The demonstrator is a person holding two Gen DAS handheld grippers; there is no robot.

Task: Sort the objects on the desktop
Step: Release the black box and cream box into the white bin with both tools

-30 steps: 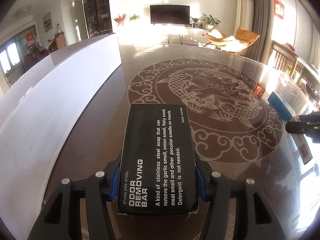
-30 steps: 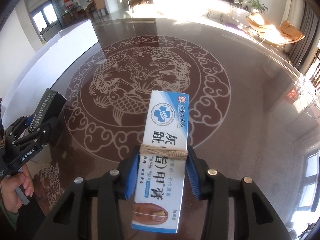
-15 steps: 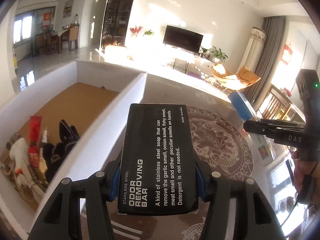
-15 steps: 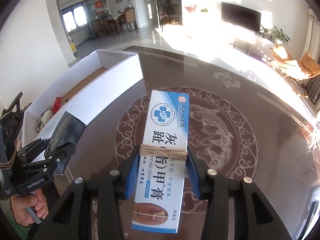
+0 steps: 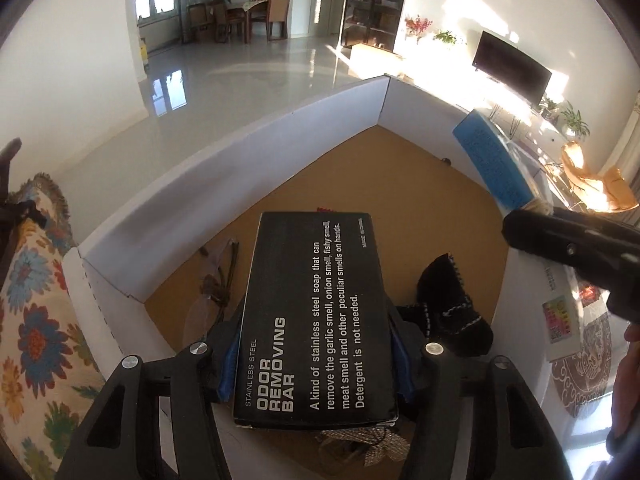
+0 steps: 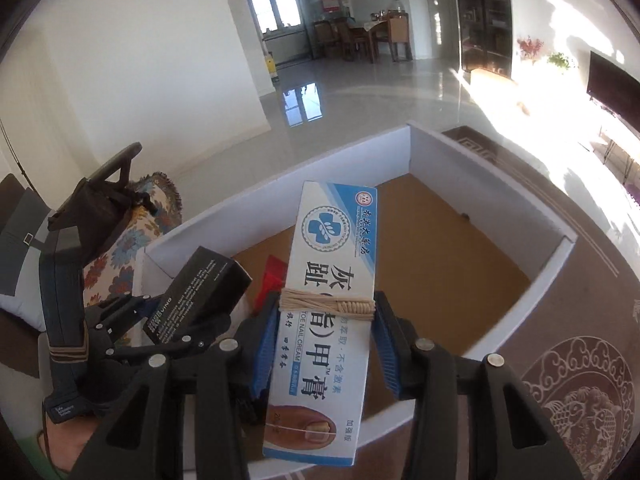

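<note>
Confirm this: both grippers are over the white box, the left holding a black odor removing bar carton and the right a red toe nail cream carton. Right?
Not quite. The toe nail cream carton in the right gripper is white and blue, as the right wrist view shows. The rest holds: the left gripper holds the black odor removing bar carton over the white box.

This is a home, an open living and dining room. A flat television (image 5: 512,68) stands against a sunlit white wall, with potted plants (image 5: 576,120) beside it and an orange armchair (image 5: 600,184) near the window. At the far end, wooden chairs (image 6: 396,36) surround a dining table (image 5: 252,8) before windows (image 6: 276,10). A tall dark cabinet (image 6: 480,12) lines one wall, and the glossy tiled floor (image 6: 360,96) mirrors the light. A flowered, fringed cushion (image 5: 36,312) lies close by. The dark bench (image 6: 580,320) bears an ornamental fish pattern.
</note>
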